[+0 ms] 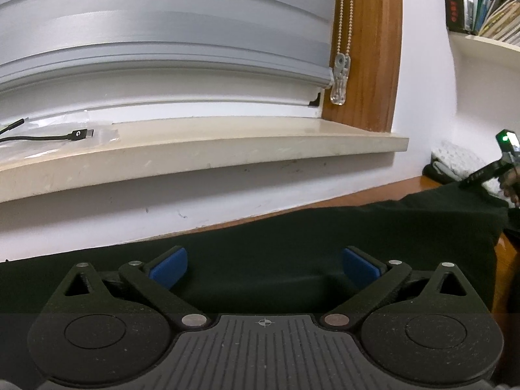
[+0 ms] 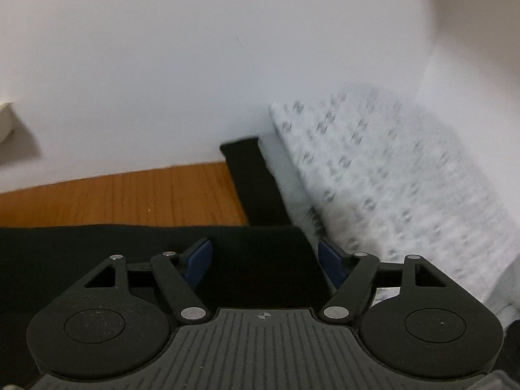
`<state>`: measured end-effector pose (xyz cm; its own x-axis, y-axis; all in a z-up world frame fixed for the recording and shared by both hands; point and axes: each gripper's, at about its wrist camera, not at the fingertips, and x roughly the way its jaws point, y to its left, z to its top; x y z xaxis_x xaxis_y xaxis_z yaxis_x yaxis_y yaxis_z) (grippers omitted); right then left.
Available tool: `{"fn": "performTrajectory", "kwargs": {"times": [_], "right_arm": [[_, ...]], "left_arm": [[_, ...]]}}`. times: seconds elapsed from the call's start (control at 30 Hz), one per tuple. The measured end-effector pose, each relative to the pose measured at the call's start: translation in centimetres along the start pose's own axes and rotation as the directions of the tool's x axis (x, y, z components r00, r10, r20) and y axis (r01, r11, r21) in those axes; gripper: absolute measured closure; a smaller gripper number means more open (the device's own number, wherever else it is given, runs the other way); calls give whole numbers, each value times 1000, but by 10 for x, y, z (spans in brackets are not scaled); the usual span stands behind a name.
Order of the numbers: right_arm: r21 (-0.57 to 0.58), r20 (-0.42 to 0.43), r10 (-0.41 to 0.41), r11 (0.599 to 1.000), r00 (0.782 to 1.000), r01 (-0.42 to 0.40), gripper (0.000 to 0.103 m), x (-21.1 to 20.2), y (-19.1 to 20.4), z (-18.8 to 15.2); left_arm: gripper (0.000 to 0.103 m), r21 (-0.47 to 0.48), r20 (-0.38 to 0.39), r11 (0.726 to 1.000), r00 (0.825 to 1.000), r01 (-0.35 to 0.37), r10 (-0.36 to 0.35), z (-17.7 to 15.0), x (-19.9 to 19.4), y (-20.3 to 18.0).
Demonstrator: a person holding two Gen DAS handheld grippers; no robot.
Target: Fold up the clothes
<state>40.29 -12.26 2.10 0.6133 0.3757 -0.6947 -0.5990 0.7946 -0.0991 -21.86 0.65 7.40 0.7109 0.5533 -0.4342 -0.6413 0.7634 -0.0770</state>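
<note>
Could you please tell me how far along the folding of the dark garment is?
Done: the dark garment lies flat on the wooden table, its edges straight as if already folded, though I cannot count the folds. In hand: nothing; the left gripper and right gripper are both open above it. Left: possibly another fold, then perhaps stacking by the white patterned cloth.

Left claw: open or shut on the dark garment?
Open. The left claw has its blue pads spread wide, with the dark garment lying flat between and beyond them, unpinched.
</note>
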Motion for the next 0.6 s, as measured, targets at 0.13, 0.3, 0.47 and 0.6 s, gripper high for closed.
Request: {"fn": "performTrajectory", "kwargs": {"times": [0.13, 0.3, 0.47, 0.6], "right_arm": [[-7, -35, 79, 997, 996, -79, 54, 6, -6, -7], [-99, 31, 163, 982, 986, -159, 96, -11, 10, -5], [-125, 302, 119, 989, 946, -85, 97, -68, 27, 28], [1, 571, 68, 997, 818, -84, 91, -126, 13, 49]], "left_arm": [[1, -3, -4, 1000, 1000, 7, -7, 0, 1, 1], [1, 1, 7, 1000, 1000, 7, -7, 0, 0, 1], [1, 19, 67, 1000, 998, 3, -4, -2, -10, 1], [0, 33, 84, 999, 996, 9, -12, -3, -13, -1]]}}
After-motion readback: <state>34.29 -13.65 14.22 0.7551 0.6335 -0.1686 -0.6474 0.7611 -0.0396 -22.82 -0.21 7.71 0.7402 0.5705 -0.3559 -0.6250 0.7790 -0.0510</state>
